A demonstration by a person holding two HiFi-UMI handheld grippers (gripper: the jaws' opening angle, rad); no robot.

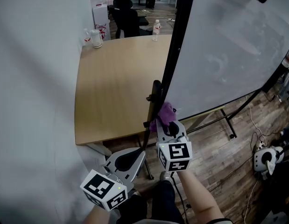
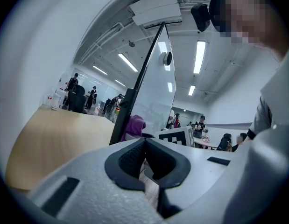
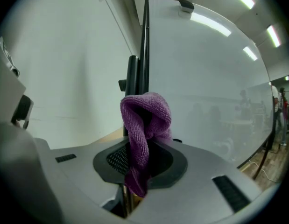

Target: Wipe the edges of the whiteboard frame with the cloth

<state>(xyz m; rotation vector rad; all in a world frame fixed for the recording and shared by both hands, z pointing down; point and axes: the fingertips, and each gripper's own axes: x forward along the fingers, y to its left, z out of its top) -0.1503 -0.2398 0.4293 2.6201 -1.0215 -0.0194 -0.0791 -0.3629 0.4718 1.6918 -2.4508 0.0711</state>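
The right tongs (image 3: 139, 157) clamp the purple cloth (image 3: 146, 120) at the black frame (image 3: 144, 50). The left tongs (image 2: 145, 160) are together and hold nothing.

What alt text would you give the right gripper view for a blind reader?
A purple cloth is pinched in the grey jaws of the right gripper, raised in front of the black frame of a whiteboard.

Fuzzy purple cloth (image 3: 145, 125); glossy whiteboard (image 3: 205, 78); wooden table (image 1: 116, 87).
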